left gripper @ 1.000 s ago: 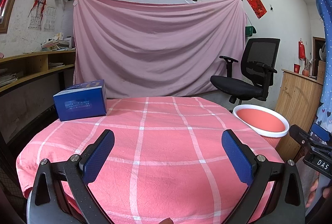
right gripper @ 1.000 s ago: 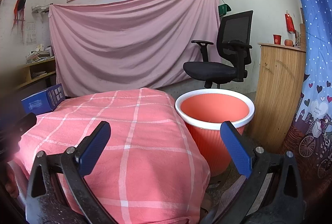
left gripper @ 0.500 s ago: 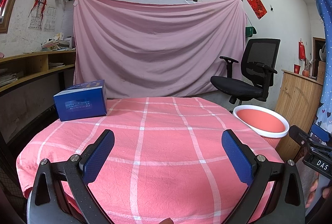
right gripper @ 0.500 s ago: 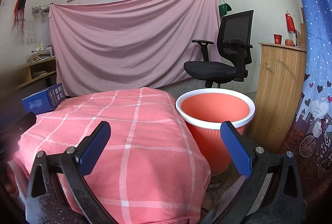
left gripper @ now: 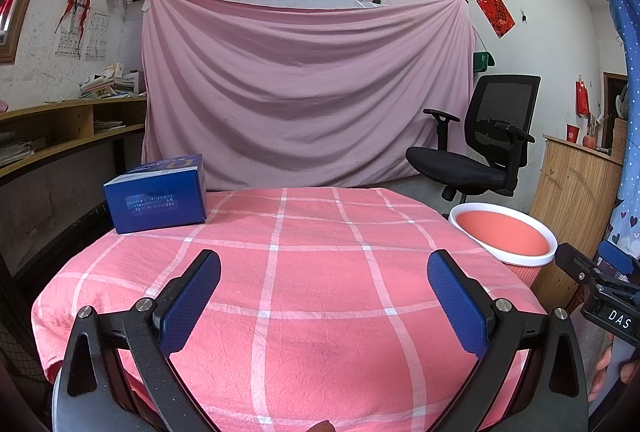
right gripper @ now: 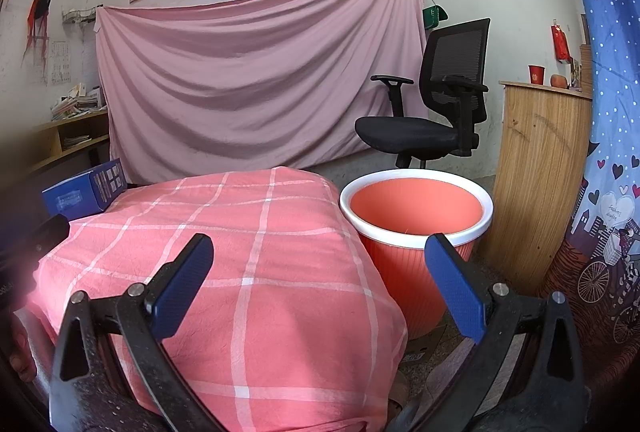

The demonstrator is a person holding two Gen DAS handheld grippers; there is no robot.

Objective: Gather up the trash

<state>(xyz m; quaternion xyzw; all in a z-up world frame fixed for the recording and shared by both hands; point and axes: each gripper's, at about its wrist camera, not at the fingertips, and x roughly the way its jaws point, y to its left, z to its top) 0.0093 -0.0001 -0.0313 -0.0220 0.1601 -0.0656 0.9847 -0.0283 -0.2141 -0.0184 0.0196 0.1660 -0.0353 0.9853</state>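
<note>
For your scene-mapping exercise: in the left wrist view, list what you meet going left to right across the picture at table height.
Blue box → pink checked tablecloth → orange bin → right gripper at the edge.

A cardboard box [left gripper: 156,198] sits on the table [left gripper: 304,272], left of frame. The waste bin [right gripper: 416,216] stands right of it, seemingly touching. An office chair [right gripper: 436,104] is behind the bin.

A blue rectangular box [left gripper: 156,198] with a pale printed label on its near face lay closed and flat on the pink checked tablecloth [left gripper: 312,272], at the left of the frame, near the cloth's far left edge. A round orange bin [right gripper: 416,220] with a white rim stood upright and open at centre right, just beside the draped cloth's right side.
</note>
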